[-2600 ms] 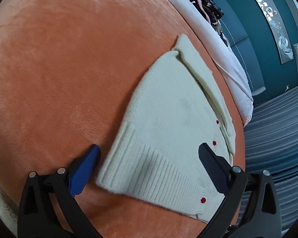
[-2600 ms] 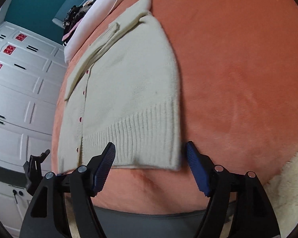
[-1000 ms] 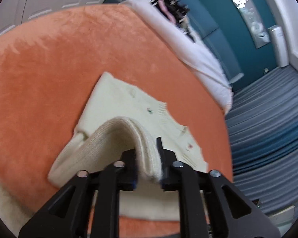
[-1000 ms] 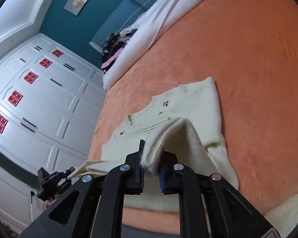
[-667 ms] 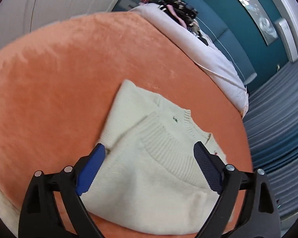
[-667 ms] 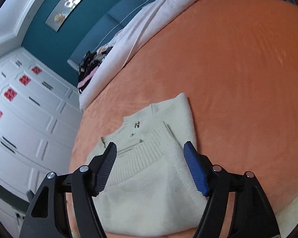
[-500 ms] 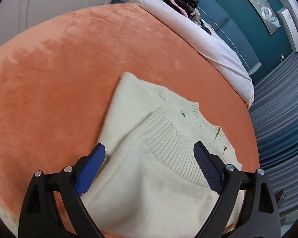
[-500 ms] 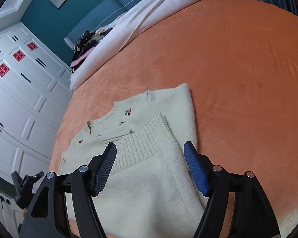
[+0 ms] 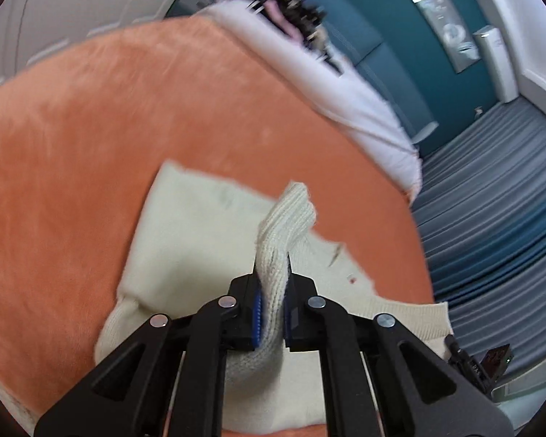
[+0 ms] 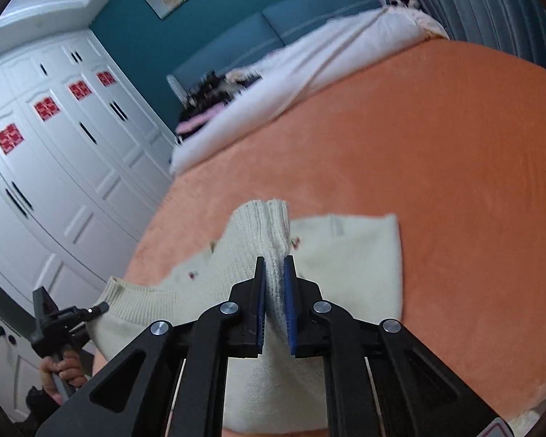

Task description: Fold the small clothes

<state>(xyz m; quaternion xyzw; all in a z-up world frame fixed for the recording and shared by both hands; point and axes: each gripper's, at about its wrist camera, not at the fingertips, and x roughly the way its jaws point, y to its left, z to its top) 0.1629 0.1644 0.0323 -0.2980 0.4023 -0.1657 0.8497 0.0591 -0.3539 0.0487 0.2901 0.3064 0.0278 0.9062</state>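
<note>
Cream knit cardigan lying folded on the orange plush blanket, toward the near edge of the bed, its ribbed hem doubled back over the body. Left gripper clenched on a bunch of that ribbed hem, jaws having just closed, the knit squeezed between the blue pads and standing up past the fingertips in a narrow ridge. Right gripper likewise clamped on ribbed knit, jaws also just closed, a similar ridge of fabric rising between its blue pads and flaring at the far end. From the right wrist view, cardigan spreading flat to the right of the pinch, small red marks near the neckline, probably buttons or embroidery though blur hides which. Ribbed edge trailing off to the left there, near the other handheld gripper held in a hand at the bed's left side. White duvet bunched along the far side of the blanket, dark and pink clothes heaped at its far end. White wardrobe doors with red square decals on the left of the right wrist view, teal wall and blue headboard beyond, grey striped curtain at the right of the left wrist view.
</note>
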